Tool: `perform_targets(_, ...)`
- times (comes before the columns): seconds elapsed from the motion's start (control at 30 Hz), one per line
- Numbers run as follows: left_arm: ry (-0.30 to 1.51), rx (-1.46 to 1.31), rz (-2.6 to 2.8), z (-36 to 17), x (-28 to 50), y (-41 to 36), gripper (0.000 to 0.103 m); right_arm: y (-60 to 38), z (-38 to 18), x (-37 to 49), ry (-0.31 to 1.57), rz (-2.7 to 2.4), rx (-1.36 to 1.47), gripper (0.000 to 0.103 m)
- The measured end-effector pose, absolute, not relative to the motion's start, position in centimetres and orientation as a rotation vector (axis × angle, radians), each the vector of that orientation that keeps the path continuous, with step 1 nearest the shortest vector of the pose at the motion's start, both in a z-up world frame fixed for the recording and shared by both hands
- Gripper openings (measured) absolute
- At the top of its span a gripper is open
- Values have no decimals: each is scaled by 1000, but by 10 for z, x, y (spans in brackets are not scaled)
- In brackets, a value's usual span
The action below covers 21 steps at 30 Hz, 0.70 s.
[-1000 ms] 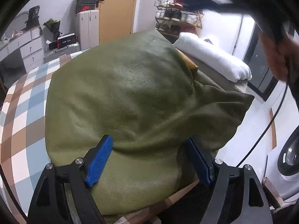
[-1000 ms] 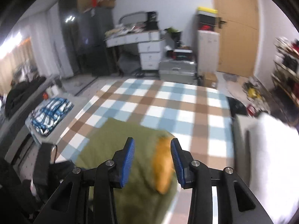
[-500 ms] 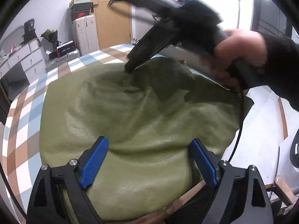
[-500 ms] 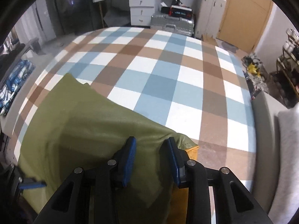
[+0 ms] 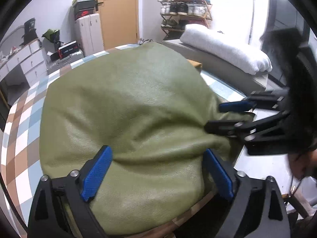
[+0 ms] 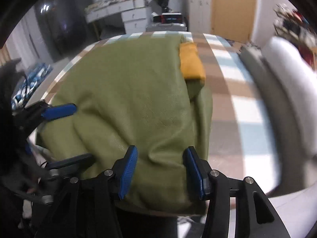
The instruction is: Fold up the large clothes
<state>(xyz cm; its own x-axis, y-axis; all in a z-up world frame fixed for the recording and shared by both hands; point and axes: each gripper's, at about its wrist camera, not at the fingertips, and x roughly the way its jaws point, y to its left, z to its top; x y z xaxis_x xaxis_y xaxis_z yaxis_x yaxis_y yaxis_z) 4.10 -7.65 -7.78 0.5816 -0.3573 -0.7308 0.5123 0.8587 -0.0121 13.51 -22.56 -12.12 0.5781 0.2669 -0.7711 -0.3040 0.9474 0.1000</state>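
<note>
The olive-green jacket (image 5: 126,107) lay folded on the checked bedspread (image 5: 17,130), its near edge bunched between both claws. The left gripper (image 5: 156,173) stood wide open and had just been opening; the right gripper (image 6: 160,171), also opening, pinched nothing. Smoothing that crease outward seemed wise. Beyond the claws the bedspread lay free; rightward, a rolled white blanket (image 5: 223,49) crowded close.

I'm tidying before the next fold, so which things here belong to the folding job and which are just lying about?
Part of the job:
- olive green garment
- left gripper
- right gripper
- checked tabletop

Just lying about:
- rolled white towel
- shoe rack
- white drawers
- blue plaid cloth
</note>
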Motion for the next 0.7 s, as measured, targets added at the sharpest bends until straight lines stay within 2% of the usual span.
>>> perform_targets(0.17,851,201,-581,-58,36,-65,93,-244,-135,144,850,373,162,54)
perform_targets(0.3,749,171,-610,-8,34,-35,93,-244,-137,141,807,376,171,54)
perform_targets(0.4,715,245,-560,15,64,-30,94,-246,-139,138,790,386,195,54)
perform_targets(0.5,838,237,-567,6,116,-38,94,-251,-140,135,777,394,208,54)
perform_targets(0.6,1041,217,-590,-37,163,-51,93,-254,-143,132,759,407,206,54)
perform_targets(0.7,1044,280,-590,-53,171,-66,97,-255,-145,129,743,416,201,54)
